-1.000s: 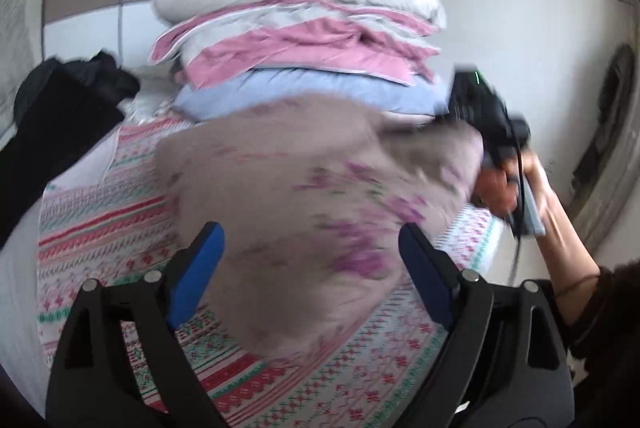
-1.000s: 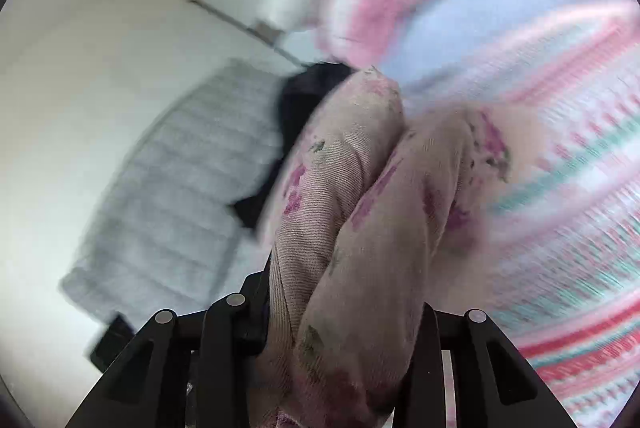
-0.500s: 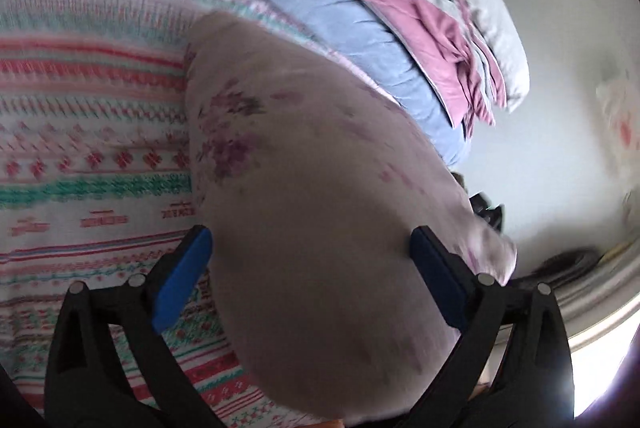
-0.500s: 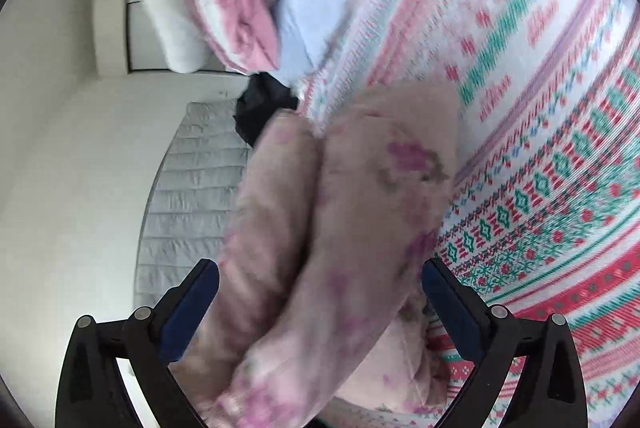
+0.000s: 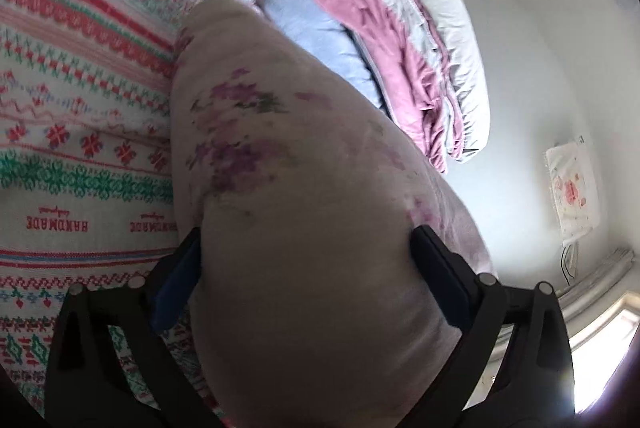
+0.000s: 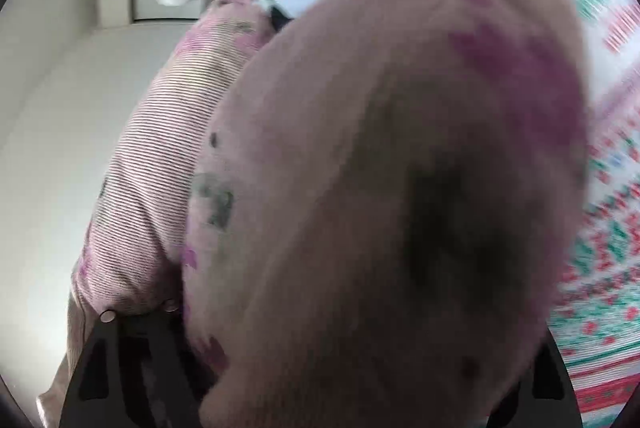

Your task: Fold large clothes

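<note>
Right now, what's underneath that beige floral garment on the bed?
The floral garment lies on the patterned bedspread, which shows along its left side. Behind it sits a stack of folded bedding. Whatever is directly beneath its bulk is covered.

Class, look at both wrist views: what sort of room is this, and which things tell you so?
Most likely a bedroom: a patterned bedspread covers a bed, folded quilts are stacked on it, and a floral garment lies across it.
</note>
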{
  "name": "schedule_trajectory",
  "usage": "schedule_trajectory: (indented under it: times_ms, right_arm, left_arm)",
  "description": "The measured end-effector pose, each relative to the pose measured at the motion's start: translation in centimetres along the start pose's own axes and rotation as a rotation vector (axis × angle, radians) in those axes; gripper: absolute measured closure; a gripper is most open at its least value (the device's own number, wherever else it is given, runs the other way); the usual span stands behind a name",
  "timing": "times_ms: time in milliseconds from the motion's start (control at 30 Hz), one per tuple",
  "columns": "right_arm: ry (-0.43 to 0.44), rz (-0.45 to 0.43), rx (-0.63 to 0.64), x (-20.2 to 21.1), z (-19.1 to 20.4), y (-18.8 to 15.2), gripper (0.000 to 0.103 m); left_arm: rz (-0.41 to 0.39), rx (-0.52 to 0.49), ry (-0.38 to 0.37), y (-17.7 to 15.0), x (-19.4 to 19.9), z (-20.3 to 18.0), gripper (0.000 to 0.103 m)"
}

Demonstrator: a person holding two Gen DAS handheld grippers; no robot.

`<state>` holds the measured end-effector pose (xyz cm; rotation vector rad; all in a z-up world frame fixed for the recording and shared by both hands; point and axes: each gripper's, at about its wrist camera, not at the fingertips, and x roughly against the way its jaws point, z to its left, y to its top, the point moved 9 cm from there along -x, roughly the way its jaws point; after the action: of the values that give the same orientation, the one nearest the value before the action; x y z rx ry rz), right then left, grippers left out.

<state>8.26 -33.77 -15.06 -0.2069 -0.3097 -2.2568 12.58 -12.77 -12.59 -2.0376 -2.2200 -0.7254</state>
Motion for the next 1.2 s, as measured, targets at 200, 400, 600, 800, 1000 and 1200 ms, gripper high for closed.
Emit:
schedule_trajectory:
  times_ms: [200, 400, 600, 800, 1000, 1200]
  right_arm:
    - [0.089, 0.023, 0.144, -6.7, 9.4, 3.5, 0.021]
    - [0.105, 0.162, 0.256, -21.2, 16.8, 7.4, 0.021]
    - [-0.258, 0.19, 0.135, -30.1, 6.3, 12.4, 0.02]
    - [-0.251, 0.142, 0.155, -27.1, 4.3, 11.3, 0.02]
    - [-0.148, 0.084, 0.427, -25.1, 13.8, 9.7, 0.02]
    - [-0.463, 0.182, 0.6, -26.8, 11.0, 2.9, 0.02]
  left_arm:
    - [-0.166, -0.108, 0.039, 5.8, 7.4, -2.7, 0.008]
    - [-0.352, -0.155, 0.175, 14.1, 18.8, -0.8, 0.007]
    - [-0.34, -0.157, 0.559, 18.3, 22.0, 10.1, 0.008]
    - [-0.379, -0.287, 0.569, 18.0, 21.4, 8.2, 0.009]
    - [-0.338, -0.46, 0.655, 16.5, 18.1, 5.0, 0.009]
    - [-0.316, -0.555, 0.857, 15.4, 16.1, 6.3, 0.008]
